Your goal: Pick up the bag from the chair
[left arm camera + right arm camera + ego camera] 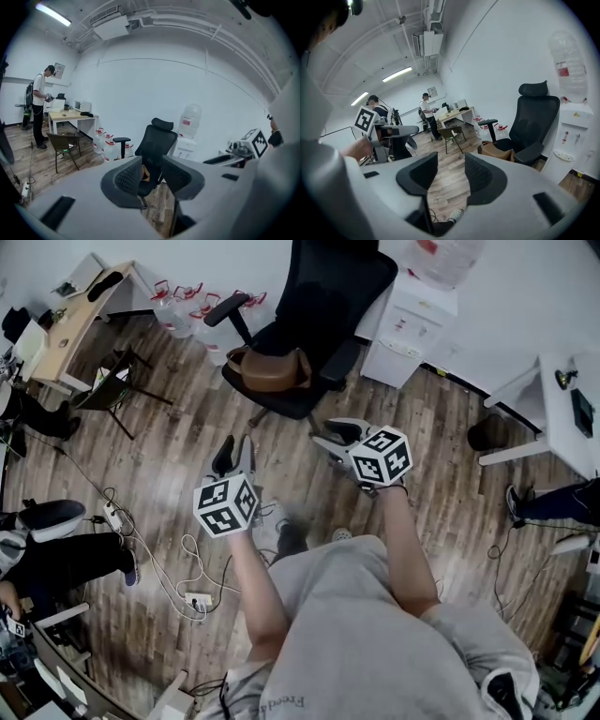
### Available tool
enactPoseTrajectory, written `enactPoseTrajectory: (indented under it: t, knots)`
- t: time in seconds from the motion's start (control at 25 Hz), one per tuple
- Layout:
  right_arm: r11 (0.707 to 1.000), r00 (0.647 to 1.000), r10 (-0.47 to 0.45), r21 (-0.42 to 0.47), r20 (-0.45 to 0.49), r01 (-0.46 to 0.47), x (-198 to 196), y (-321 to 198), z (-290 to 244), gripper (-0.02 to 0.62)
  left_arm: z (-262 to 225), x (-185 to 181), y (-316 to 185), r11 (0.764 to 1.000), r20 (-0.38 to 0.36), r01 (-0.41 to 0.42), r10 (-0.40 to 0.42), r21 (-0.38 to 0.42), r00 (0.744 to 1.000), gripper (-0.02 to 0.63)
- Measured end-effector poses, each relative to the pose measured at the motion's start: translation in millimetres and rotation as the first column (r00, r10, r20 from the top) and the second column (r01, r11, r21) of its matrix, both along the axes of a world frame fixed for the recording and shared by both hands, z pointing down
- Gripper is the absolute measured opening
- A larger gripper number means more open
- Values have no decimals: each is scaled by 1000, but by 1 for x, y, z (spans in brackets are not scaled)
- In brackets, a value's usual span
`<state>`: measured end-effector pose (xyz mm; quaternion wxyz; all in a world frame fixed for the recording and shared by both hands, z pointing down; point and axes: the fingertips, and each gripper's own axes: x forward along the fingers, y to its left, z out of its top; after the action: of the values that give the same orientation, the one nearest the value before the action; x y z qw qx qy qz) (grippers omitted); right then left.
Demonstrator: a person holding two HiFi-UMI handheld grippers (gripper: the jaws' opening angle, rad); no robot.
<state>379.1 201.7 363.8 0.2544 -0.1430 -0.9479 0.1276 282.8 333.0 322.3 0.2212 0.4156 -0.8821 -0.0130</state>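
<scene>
A brown leather bag (269, 369) lies on the seat of a black office chair (323, 296). In the right gripper view the bag (497, 150) sits at the seat's front edge of the chair (532, 123). The left gripper view shows a sliver of the bag (146, 173) between the jaws, on the chair (154, 145). My left gripper (232, 455) and right gripper (335, 437) hover over the floor a short way in front of the chair. Both are open and hold nothing.
Several water jugs (178, 306) stand left of the chair, a water dispenser (412, 320) to its right. A brown folding chair (117, 385) and a desk (75, 320) are at left. Cables and a power strip (199, 600) lie on the wooden floor. A white table (567, 409) is at right.
</scene>
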Motion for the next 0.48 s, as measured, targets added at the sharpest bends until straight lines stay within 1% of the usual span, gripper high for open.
enactPoseTrajectory:
  t: [0.24,0.48]
  knots:
    - [999,999,37,19,-33,-36,-48,-5,3,196,1,-65,2,999,-20,-14,15,35,1000,135]
    - [998,996,61,26,-64,-59,-95,-1,12,204,11,-117,7,998,-47,-44,46,43,998,135]
